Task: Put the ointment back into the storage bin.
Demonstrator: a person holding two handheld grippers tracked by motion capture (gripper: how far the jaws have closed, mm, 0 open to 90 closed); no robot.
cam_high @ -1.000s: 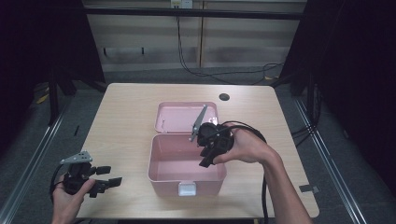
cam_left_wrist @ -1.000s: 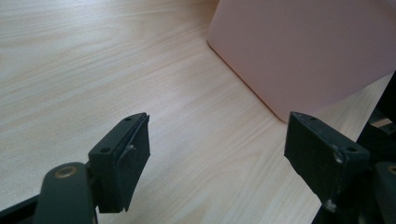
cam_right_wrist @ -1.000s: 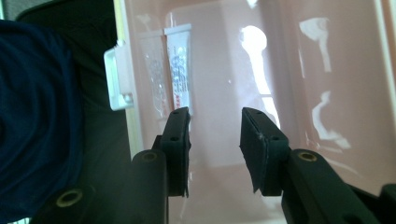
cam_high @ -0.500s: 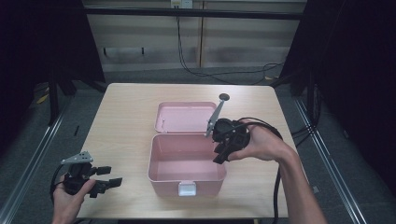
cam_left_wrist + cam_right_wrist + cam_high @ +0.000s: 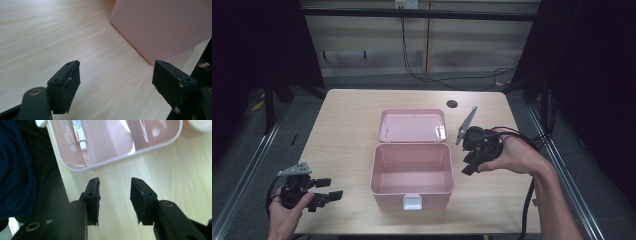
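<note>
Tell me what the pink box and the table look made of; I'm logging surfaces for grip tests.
Pink box: probably moulded plastic, smooth and semi-glossy; its inside throws bright reflections in the right gripper view, and its corners are rounded. Table: pale wood-grain top, matte; fine straight grain lines show, though it could be laminate rather than solid wood.

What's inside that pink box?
From above, the open pink box looks bare. The right gripper view shows a small white tube lying inside against the wall; its reflection shows beside it. Part of the floor lies outside that view.
</note>
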